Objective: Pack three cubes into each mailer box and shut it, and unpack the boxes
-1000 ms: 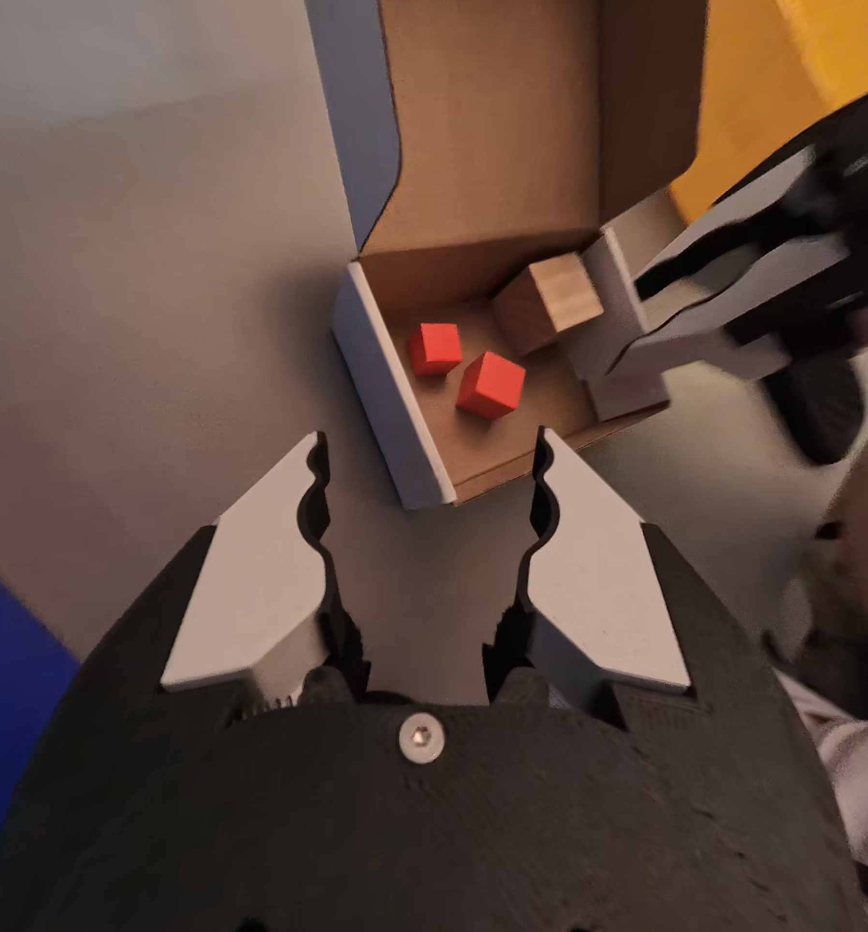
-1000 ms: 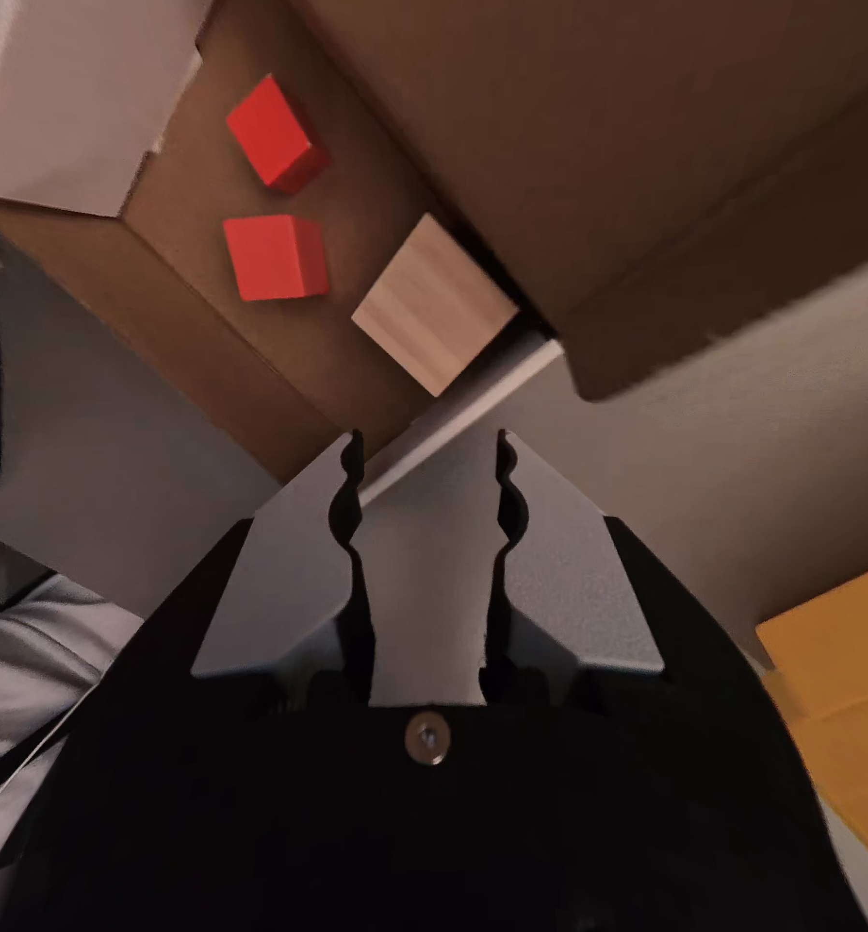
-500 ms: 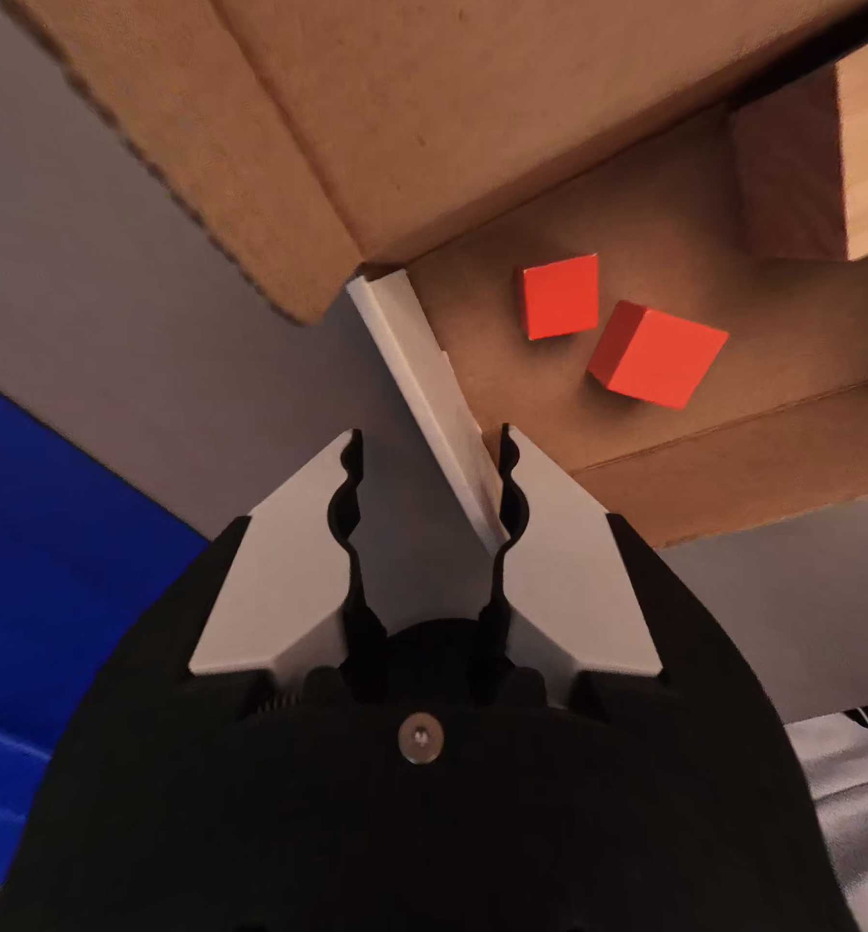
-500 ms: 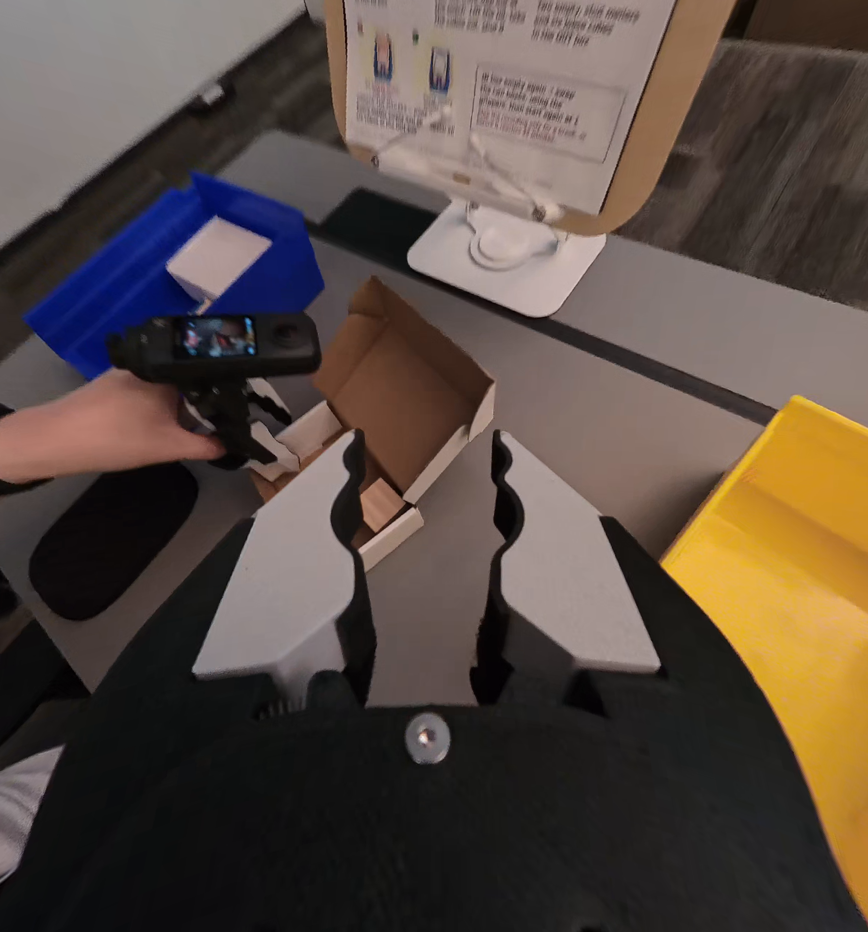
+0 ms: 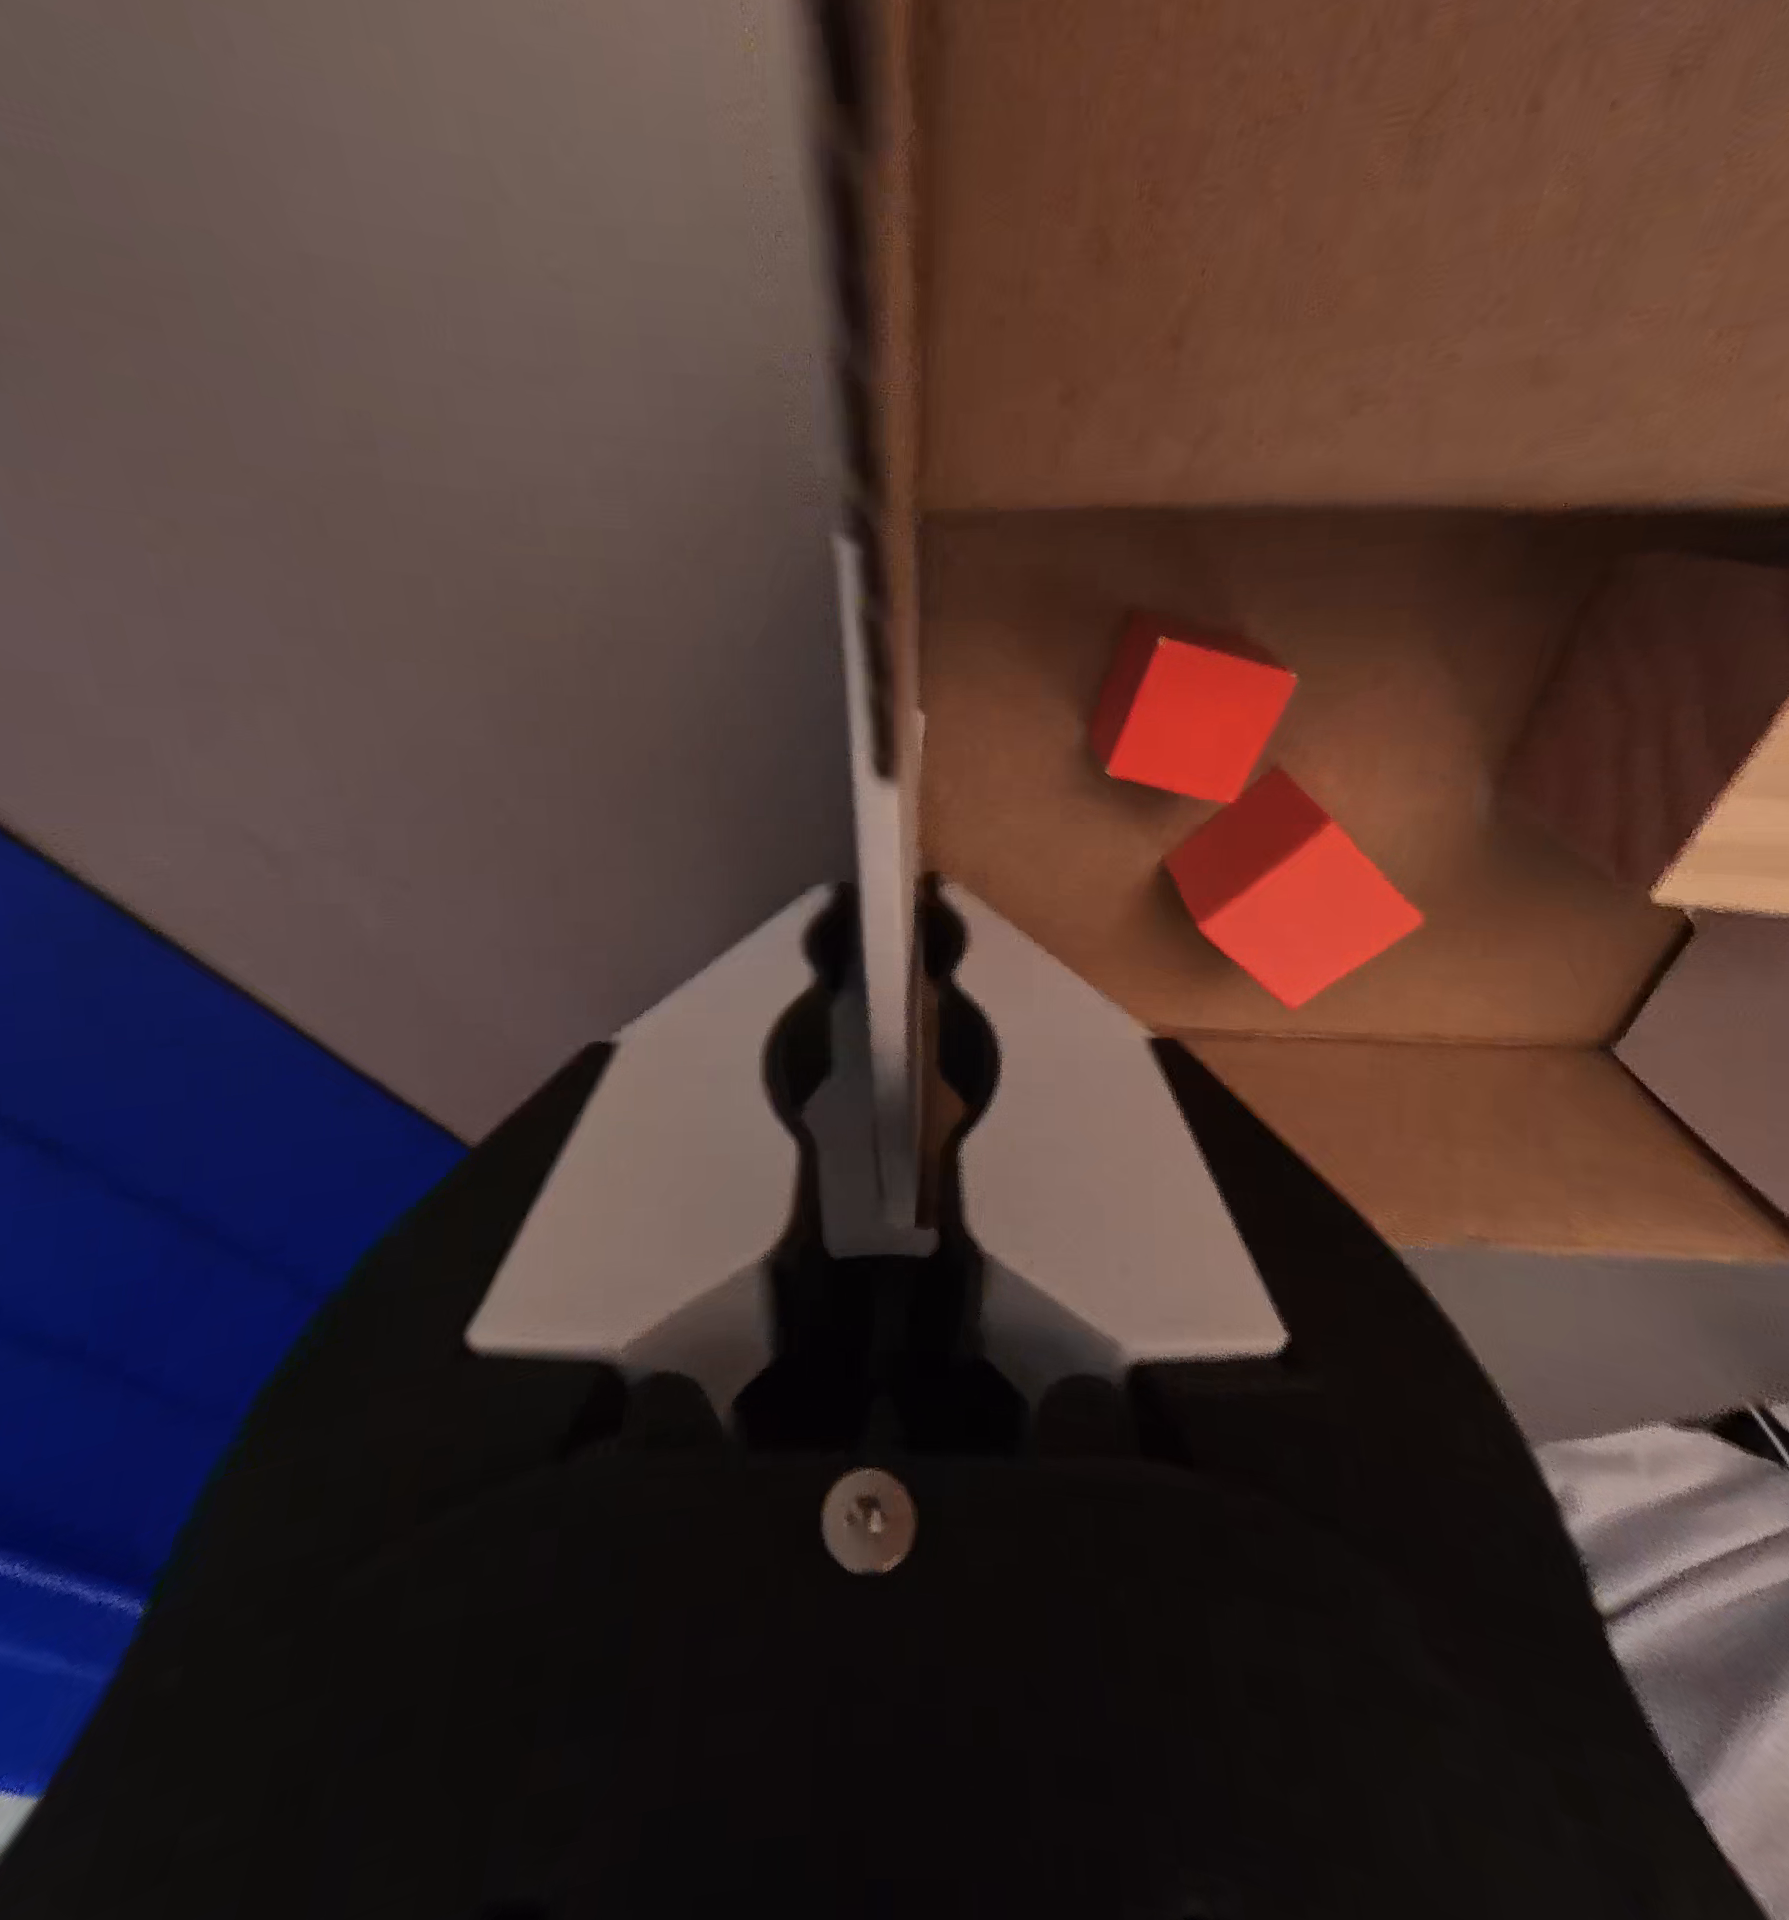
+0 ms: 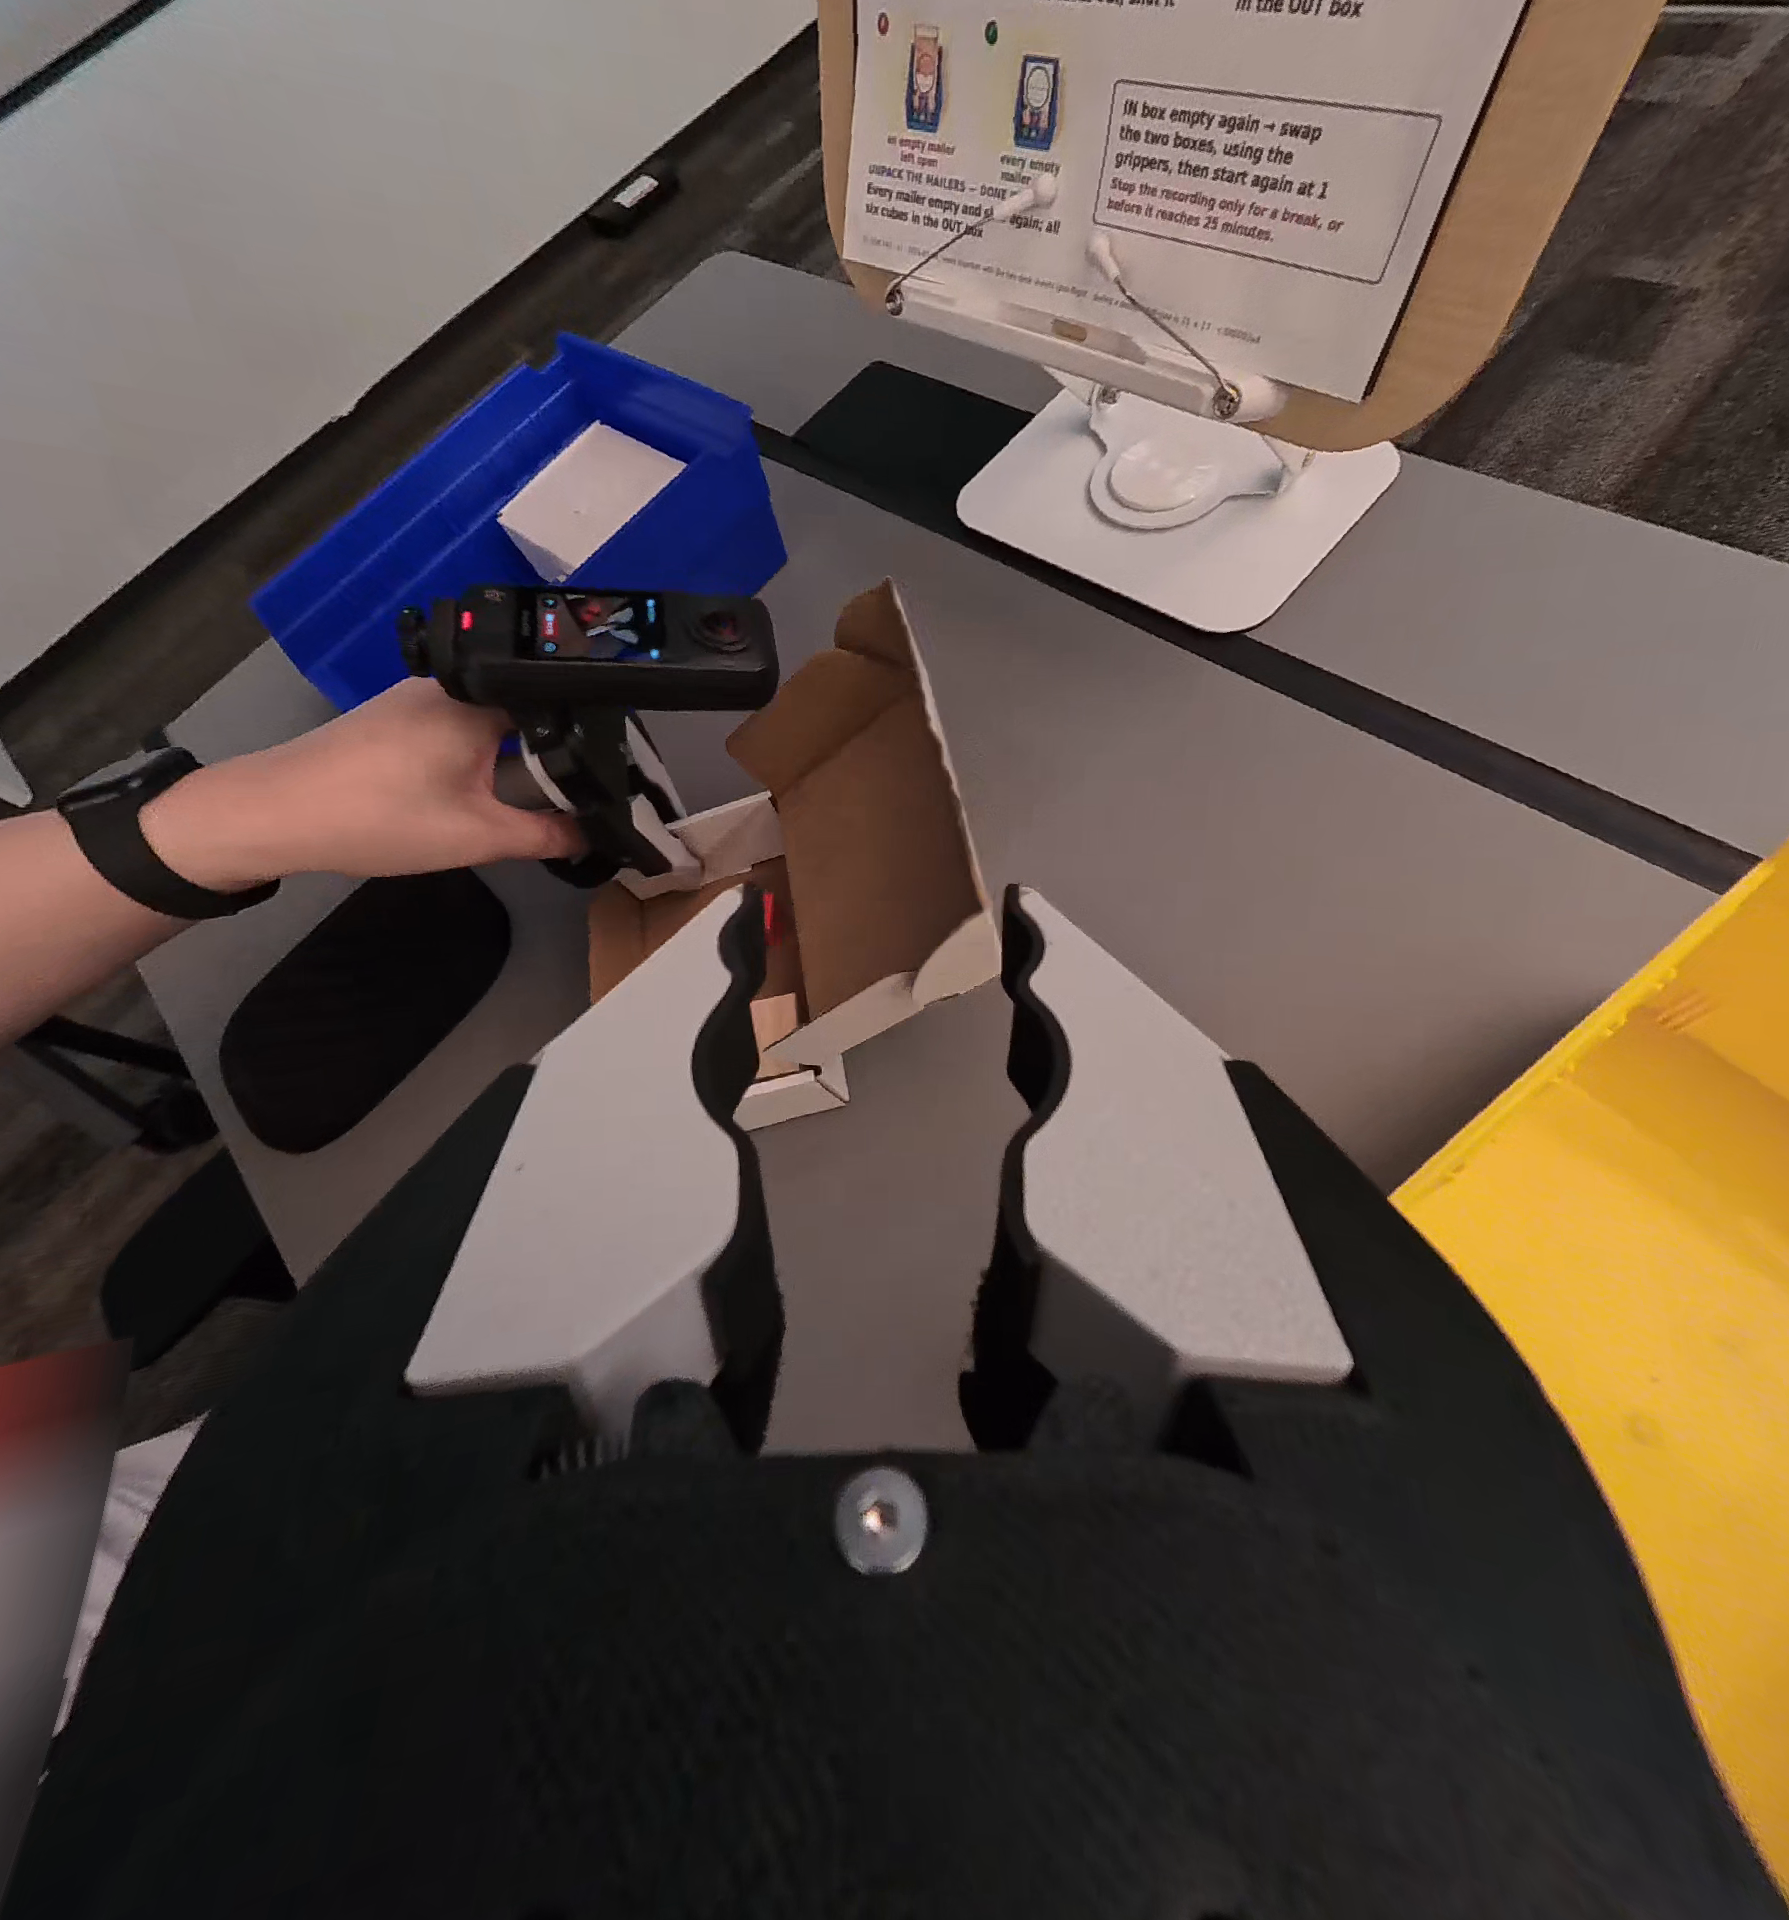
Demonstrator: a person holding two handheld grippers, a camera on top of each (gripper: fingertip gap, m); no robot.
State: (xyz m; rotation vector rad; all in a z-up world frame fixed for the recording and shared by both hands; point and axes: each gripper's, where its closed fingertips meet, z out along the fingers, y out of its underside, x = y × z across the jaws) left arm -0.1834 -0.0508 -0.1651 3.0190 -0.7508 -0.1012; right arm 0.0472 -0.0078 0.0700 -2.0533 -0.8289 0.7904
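a: where's the mailer box point(image 5: 1389, 260) now?

b: right at the left gripper point(image 5: 885, 1049), at twelve o'clock from it. half a second ago the jaws stood apart around the white side wall point(image 5: 882, 935); now they are closed onto it, pinching that wall edge-on. i take that as the box being steadied or tipped so the cubes can come out, or the flaps tucked.

a: what's inside?

b: two red cubes point(image 5: 1196, 717) touching corner to corner at about two o'clock of the fingertips, and a wooden cube point(image 5: 1773, 821) at the three o'clock edge. three in all, so the count suits a full box.

a: and the right gripper point(image 6: 874, 1049)?

b: its jaws are parted and grip nothing. a second ago it was down at the box; now it hangs well back above the table point(image 6: 1337, 831).

a: what does its view add?

b: the whole layout: the lid standing up, a hand point(image 6: 381, 790) on the left tool, a blue bin point(image 6: 370, 592) holding a white box point(image 6: 589, 494) at eleven o'clock, a yellow bin point(image 6: 1648, 1247) at three o'clock, an instruction stand point(image 6: 1181, 488) at one o'clock. the left view alone shows the pinch and the cubes clearly.
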